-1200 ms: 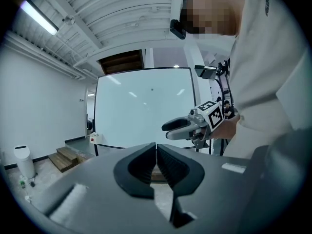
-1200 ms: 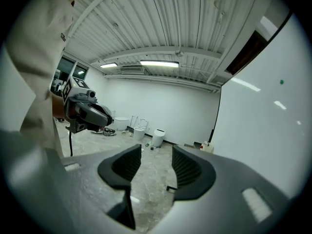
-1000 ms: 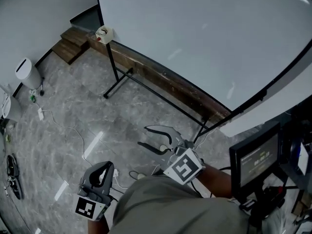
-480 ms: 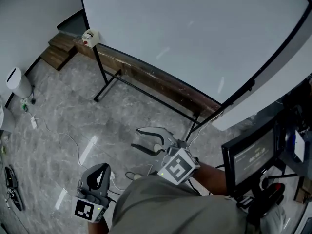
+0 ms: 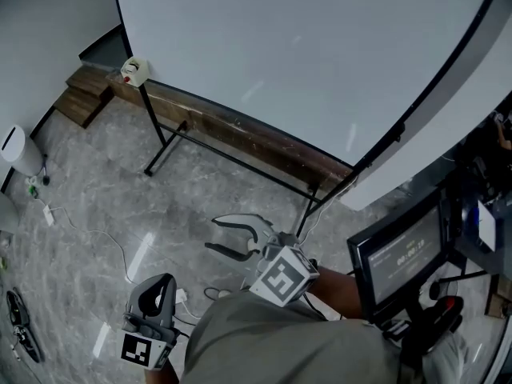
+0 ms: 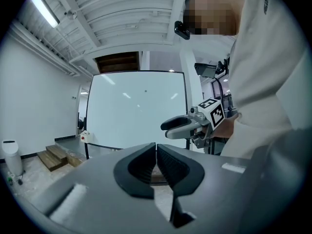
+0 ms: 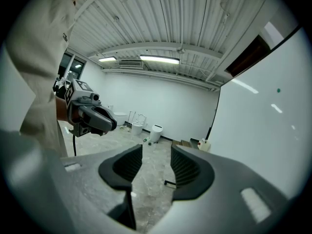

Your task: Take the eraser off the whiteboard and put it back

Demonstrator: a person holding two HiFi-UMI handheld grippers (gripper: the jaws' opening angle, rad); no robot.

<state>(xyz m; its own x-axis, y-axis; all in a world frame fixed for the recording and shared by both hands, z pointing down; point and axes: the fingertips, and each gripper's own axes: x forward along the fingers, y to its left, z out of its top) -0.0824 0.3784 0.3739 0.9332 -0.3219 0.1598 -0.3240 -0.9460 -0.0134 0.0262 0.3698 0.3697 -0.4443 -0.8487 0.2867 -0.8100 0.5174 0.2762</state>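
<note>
The small cream block with a red spot point(image 5: 134, 70), which I take to be the eraser, sits at the lower left corner of the large black-framed whiteboard point(image 5: 280, 46), in the upper left of the head view, well apart from both grippers. The right gripper point(image 5: 214, 234) hangs near the frame's lower middle, its fingers spread with nothing between them. The left gripper point(image 6: 156, 162) is at the lower left, its fingers pressed together and empty. Because the block is so far off, a hurried reach could nudge it off its perch, or the fingers could catch the board's black metal stand point(image 5: 156, 126) instead. The person could also snag a foot on that stand's floor bar or on the thin white cable point(image 5: 96, 214) trailing nearby. The glossy grey marble-look floor point(image 5: 96, 174) may be slippery. Low wooden steps point(image 5: 84, 102) and a white cylindrical bin point(image 5: 18, 150) stand at the left edge, and a dark monitor point(image 5: 396, 258) at the lower right.
</note>
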